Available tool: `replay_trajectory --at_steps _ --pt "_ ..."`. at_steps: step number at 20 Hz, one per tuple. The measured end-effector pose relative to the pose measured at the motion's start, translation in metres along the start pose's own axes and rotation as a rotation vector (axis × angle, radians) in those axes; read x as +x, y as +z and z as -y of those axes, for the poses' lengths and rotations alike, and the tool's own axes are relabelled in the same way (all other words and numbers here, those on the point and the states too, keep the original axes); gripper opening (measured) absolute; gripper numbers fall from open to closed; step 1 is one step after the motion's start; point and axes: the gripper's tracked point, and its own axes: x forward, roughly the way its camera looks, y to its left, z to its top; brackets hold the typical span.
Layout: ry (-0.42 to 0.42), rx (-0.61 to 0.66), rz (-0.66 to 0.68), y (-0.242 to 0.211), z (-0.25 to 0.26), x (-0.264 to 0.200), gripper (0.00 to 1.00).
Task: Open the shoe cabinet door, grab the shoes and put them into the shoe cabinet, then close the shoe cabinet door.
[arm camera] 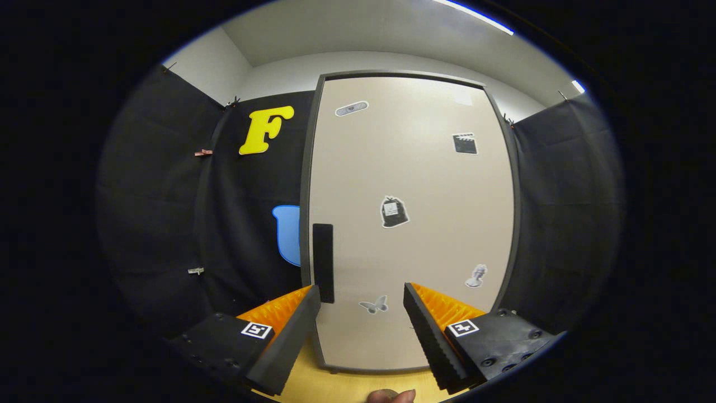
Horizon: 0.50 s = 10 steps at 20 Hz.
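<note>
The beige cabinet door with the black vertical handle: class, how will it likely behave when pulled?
The beige cabinet door looks like a flat rigid panel, so probably stiff. Its black vertical handle sits at the left edge, so it likely swings from the right. The open gripper holds nothing; the smooth face may be slippery.

Black cloth (168, 212): booth wall, hung either side of the cabinet, clipped along its top edge. White wall (291, 73): above the cloth. Ceiling (363, 28): pale, with strip light (475, 15). Floor (347, 386): light wood, below the cabinet.
</note>
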Motion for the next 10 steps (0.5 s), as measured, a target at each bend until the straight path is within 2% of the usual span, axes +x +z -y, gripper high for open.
replay_trajectory --at_steps 3,10 --pt "0.013 0.009 -0.031 -0.008 -0.021 0.031 0.97" --pt "-0.015 -0.011 -0.077 -0.028 -0.041 0.101 0.98"
